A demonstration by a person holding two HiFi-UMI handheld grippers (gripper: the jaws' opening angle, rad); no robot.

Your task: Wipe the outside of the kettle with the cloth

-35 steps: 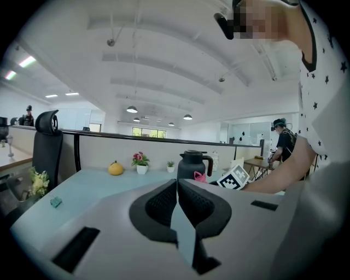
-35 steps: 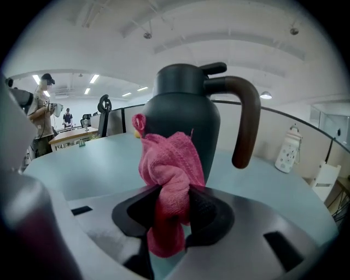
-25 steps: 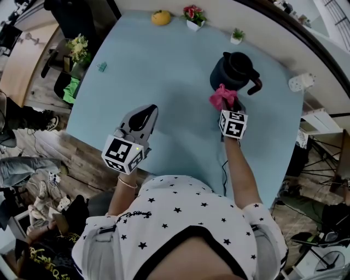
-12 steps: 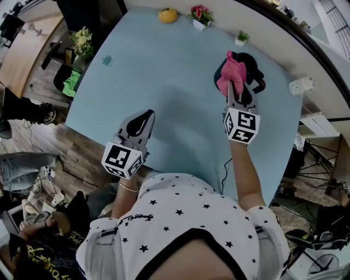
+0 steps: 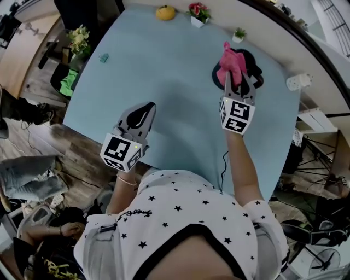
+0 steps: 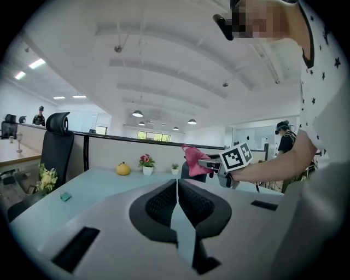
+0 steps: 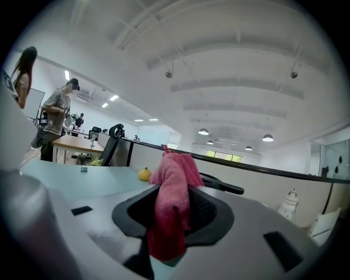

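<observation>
The dark kettle stands at the far right of the pale blue table, mostly hidden behind the cloth. My right gripper is raised in front of and above it, shut on the pink cloth, which bunches up past the tips. In the right gripper view the cloth hangs between the shut jaws, with the kettle's handle just beyond. My left gripper hovers over the table's near left, shut and empty. The left gripper view shows the gripper shut, with the cloth ahead.
At the table's far edge sit a yellow fruit, a potted flower and a small plant. A small teal object lies at the far left. A white device is off the right edge. A cable hangs by the near edge.
My right gripper has lifted with the pink cloth from the kettle's near side to up over the kettle. The left gripper has stayed nearly still.
</observation>
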